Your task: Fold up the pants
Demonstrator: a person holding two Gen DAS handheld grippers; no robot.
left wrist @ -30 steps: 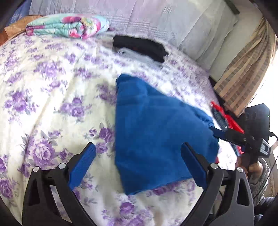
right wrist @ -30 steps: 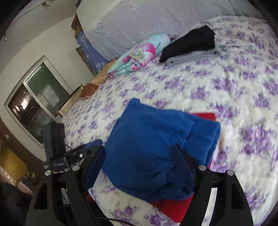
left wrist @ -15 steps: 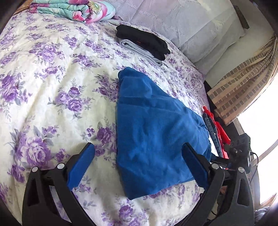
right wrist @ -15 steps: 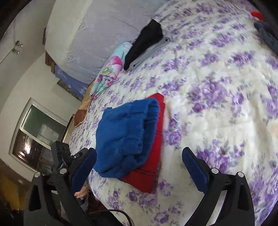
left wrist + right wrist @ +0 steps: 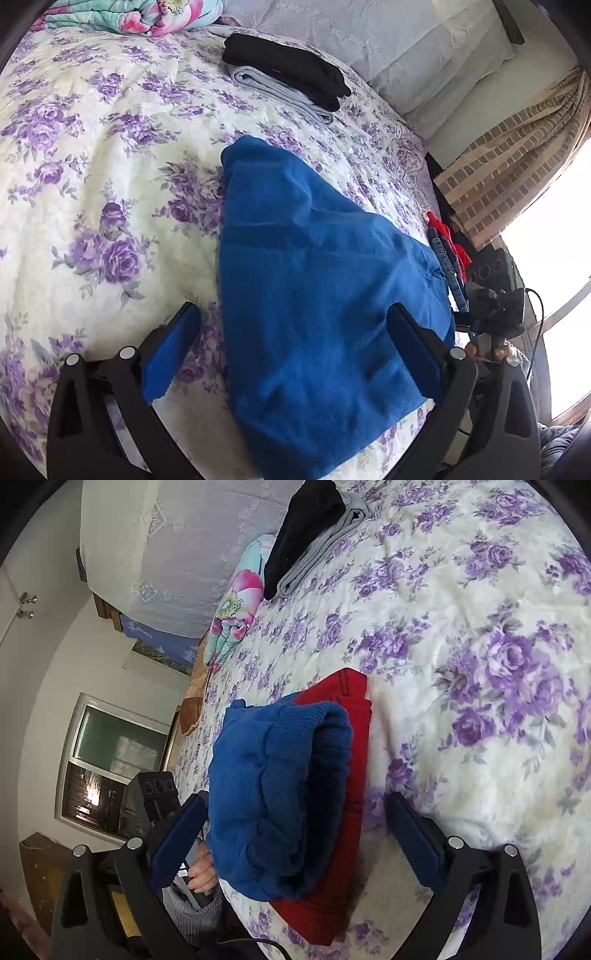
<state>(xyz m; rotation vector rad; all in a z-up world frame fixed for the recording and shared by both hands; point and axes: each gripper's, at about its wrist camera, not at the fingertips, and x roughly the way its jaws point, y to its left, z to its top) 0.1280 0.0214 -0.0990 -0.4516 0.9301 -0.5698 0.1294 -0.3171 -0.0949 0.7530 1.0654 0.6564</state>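
I see both my left gripper [image 5: 291, 352] and right gripper [image 5: 295, 834] spread wide, empty, over the folded blue pants [image 5: 314, 295] on the bed [image 5: 92, 166]

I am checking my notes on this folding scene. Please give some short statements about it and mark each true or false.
1. The blue pants lie on top of a red garment. True.
2. The right hand-held gripper is shut on the blue pants. False: its jaws stand wide open, pressing nothing.
3. A black garment rests on a folded grey one. True.
4. The bedspread is plain white. False: it has purple flowers.
5. The left hand-held gripper is open. True.
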